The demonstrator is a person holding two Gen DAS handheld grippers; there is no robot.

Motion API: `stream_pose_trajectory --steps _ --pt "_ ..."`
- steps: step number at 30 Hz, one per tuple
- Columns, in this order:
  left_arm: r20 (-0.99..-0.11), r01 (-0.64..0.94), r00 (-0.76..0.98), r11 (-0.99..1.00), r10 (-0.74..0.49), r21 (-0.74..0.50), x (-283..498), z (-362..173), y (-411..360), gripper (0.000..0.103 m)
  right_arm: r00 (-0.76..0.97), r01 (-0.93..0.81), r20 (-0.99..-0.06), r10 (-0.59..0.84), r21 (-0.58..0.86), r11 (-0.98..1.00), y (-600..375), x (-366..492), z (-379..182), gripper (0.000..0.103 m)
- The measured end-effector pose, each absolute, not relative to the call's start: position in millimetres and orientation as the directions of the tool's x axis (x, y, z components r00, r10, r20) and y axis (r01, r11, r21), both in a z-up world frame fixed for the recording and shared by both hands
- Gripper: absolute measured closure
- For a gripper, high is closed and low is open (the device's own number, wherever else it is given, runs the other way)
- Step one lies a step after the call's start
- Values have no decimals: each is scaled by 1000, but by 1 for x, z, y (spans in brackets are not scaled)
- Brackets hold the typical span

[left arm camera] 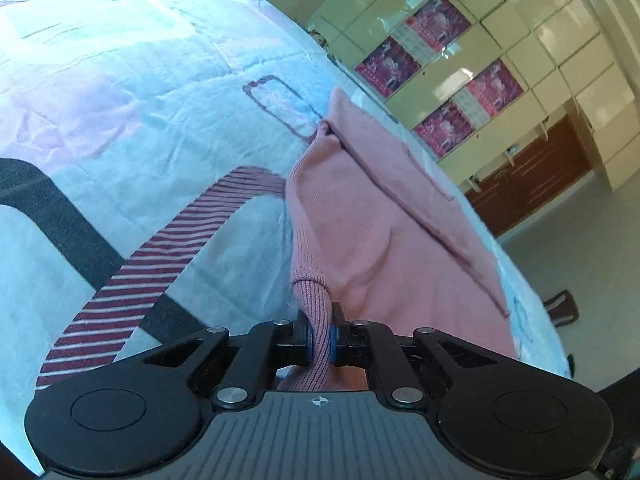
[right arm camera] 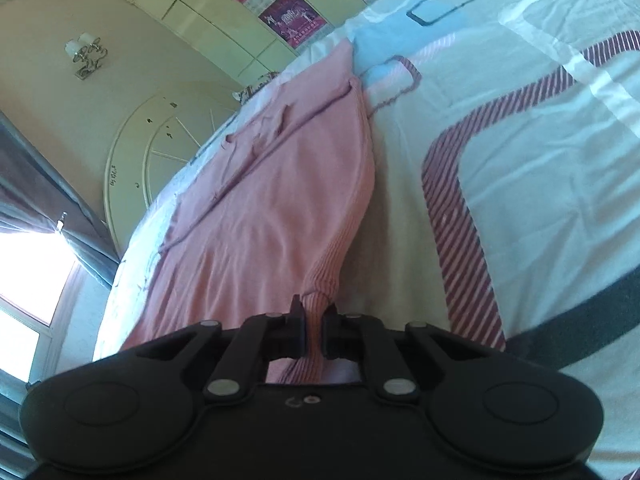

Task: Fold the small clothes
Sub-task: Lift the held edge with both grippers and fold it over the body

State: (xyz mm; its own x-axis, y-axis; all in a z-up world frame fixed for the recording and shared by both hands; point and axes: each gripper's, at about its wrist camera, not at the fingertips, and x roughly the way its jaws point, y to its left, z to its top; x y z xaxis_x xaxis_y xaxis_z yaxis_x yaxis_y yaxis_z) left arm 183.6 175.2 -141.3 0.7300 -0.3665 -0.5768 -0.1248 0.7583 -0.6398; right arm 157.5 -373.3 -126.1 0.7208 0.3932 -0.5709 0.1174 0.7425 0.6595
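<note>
A pink knit garment [left arm camera: 384, 216] lies spread on a bed, reaching toward the bed's far edge. Its ribbed hem corner is pinched in my left gripper [left arm camera: 321, 338], whose blue pads are shut on the cloth. In the right wrist view the same pink garment [right arm camera: 272, 208] stretches away with creases along its left side. My right gripper [right arm camera: 314, 334] is shut on another ribbed corner of the hem, which bunches up between the black fingers. The cloth rises slightly from the bed at both grips.
The bedsheet [left arm camera: 132, 92] is white with pale pink patches, dark grey bands and maroon striped curves [right arm camera: 460, 240]. Cream cabinets with magenta posters [left arm camera: 440, 76] stand beyond the bed. A window [right arm camera: 28, 300] and a dark curtain are at the left in the right wrist view.
</note>
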Motion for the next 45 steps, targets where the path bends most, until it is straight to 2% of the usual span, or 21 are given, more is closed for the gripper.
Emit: stream_pose_trajectory --steps 7,11,18,28,31,32,33,34,35,37,38,39,45 --pt "-439 -27 811 724 -387 -689 258 -89 165 96 806 39 -468 362 653 757 -380 226 -62 96" --pt "-412 1 819 719 -399 -695 331 -70 156 96 836 60 -446 319 652 756 -389 292 -35 96" --pt "-464 -34 779 710 -422 -703 463 -74 142 96 836 160 -482 264 673 722 -405 408 -42 96" --pt "-604 -44 651 771 -461 -636 600 -128 113 96 774 337 -585 241 704 625 -429 521 -118 95" --pt "-591 -19 644 763 -485 -646 619 -139 111 96 775 360 -586 236 717 597 -436 537 -140 88" --pt "-585 -8 640 757 -498 -653 623 -139 111 91 781 371 -585 217 715 592 -439 538 -143 72" --pt "-579 3 642 756 -503 -654 625 -137 111 81 788 381 -586 189 705 598 -440 538 -142 42" --pt "-564 26 657 762 -501 -647 623 -136 112 60 804 382 -576 146 690 615 -440 535 -137 31" --pt "-556 44 674 778 -486 -627 623 -134 114 40 832 358 -544 107 676 644 -440 529 -130 29" --pt "-549 70 710 820 -441 -568 621 -126 117 23 836 322 -535 119 654 684 -441 528 -122 40" --pt "-550 94 716 839 -431 -536 621 -124 116 23 824 306 -553 124 618 724 -439 531 -118 51" --pt "-566 125 708 863 -423 -490 624 -123 115 23 814 291 -569 120 577 763 -436 533 -115 53" --pt "-662 326 685 941 -305 -97 639 -118 74 26 762 193 -642 87 353 916 -413 554 -107 44"
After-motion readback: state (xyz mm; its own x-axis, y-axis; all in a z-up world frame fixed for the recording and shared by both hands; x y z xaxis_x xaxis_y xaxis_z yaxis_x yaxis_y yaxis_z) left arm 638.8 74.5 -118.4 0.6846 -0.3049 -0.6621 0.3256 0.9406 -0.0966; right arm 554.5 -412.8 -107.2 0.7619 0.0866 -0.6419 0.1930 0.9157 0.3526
